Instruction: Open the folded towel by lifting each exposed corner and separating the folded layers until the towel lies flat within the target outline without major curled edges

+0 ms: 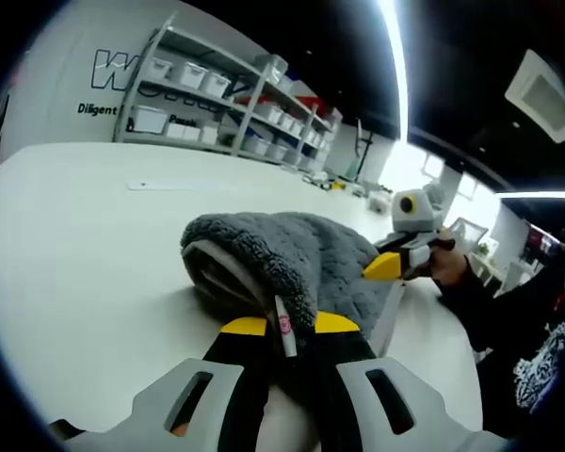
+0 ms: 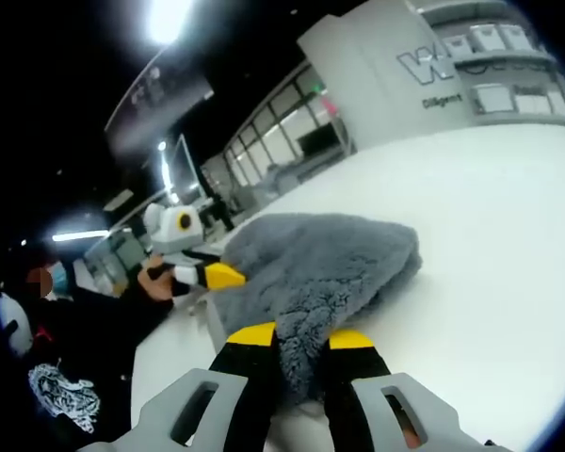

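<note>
In the left gripper view, the fluffy grey folded towel (image 1: 282, 259) lies humped on the broad white table (image 1: 75, 245), and the left gripper (image 1: 290, 325), at six o'clock, has its yellow-tipped jaws narrowed onto a towel corner with a small white label. The right gripper (image 1: 388, 266) bites the far edge at about three o'clock. In the right gripper view, the right gripper (image 2: 301, 336) is pinched on a tuft of the towel (image 2: 330, 259), with the left gripper (image 2: 217, 276) at about nine o'clock. The step appears to be the corner lift, both corners gripped but layers unseparated. Next probably calls for raising and drawing the corners apart. No target outline can be made out.
</note>
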Motion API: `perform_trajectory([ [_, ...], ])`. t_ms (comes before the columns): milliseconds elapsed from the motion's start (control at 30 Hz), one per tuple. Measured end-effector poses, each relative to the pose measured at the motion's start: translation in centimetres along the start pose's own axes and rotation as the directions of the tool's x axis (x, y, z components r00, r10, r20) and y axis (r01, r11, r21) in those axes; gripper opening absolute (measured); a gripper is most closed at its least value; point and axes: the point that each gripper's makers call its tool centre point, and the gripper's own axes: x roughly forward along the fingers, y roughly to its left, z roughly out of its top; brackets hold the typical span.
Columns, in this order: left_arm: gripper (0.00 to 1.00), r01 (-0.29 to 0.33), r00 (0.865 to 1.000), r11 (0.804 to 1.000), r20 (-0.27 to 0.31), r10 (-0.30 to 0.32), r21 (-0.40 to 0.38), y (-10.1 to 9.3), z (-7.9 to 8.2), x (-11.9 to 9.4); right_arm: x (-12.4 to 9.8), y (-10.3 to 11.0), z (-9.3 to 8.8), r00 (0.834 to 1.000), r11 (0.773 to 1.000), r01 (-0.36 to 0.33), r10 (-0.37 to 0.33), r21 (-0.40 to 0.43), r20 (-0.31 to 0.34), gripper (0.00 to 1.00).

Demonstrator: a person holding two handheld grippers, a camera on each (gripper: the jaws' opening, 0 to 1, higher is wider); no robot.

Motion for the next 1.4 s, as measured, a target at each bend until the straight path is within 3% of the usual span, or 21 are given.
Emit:
perform_trajectory([
  [533,0.14,-0.011,1.000,1.000,0.005,0.010,0.029,0.1,0.1,0.0,0.1,0.0,0.1,1.000,1.000,0.006,-0.006,-0.005,0.008,0.14],
  [633,0.22,-0.030,0.999,0.999,0.013,0.030,0.040,0.3,0.4,-0.1,0.0,0.0,0.1,1.000,0.998,0.013,-0.013,-0.058,0.010,0.18],
  [800,0.38,-0.095,0.995,0.987,0.033,0.092,0.129,1.1,1.0,-0.4,-0.2,0.1,0.2,1.000,0.994,0.012,-0.010,-0.109,0.017,0.24],
  [867,0.51,-0.126,0.991,0.976,0.067,0.116,0.176,1.4,1.8,-0.5,-0.2,0.2,0.3,1.000,0.993,0.012,-0.009,-0.114,0.022,0.26],
  [1000,0.60,-0.123,0.989,0.971,0.101,0.104,0.205,0.8,2.5,-0.7,-0.3,0.2,0.5,1.000,0.992,0.012,-0.009,-0.128,0.027,0.29],
  [1067,0.75,-0.150,0.984,0.962,0.134,0.121,0.227,1.1,3.1,-0.8,-0.4,0.2,0.6,0.999,0.991,0.014,-0.010,-0.136,0.034,0.31],
  [1167,0.90,-0.197,0.975,0.949,0.153,0.162,0.247,1.7,3.4,-1.0,-0.6,0.3,0.9,0.999,0.989,0.018,-0.010,-0.145,0.052,0.40],
  [1200,0.97,-0.248,0.963,0.936,0.171,0.209,0.249,2.4,3.8,-1.3,-0.7,0.3,1.1,0.998,0.988,0.020,-0.011,-0.150,0.062,0.46],
  [1267,1.00,-0.331,0.940,0.911,0.166,0.296,0.248,3.8,3.8,-2.0,-0.8,0.5,1.4,0.997,0.986,0.025,-0.011,-0.164,0.082,0.58],
  [1333,1.00,-0.379,0.923,0.894,0.165,0.348,0.238,4.7,3.9,-2.4,-0.9,0.2,2.4,0.991,0.974,0.061,-0.032,-0.217,0.132,0.87],
  [1367,1.00,-0.383,0.920,0.894,0.178,0.348,0.232,4.8,4.1,-2.4,-1.0,0.0,3.2,0.984,0.960,0.106,-0.064,-0.260,0.168,1.00],
  [1400,1.00,-0.378,0.920,0.898,0.196,0.339,0.226,4.8,4.4,-2.6,-1.6,-0.6,3.1,0.980,0.948,0.159,-0.118,-0.277,0.158,0.98],
])
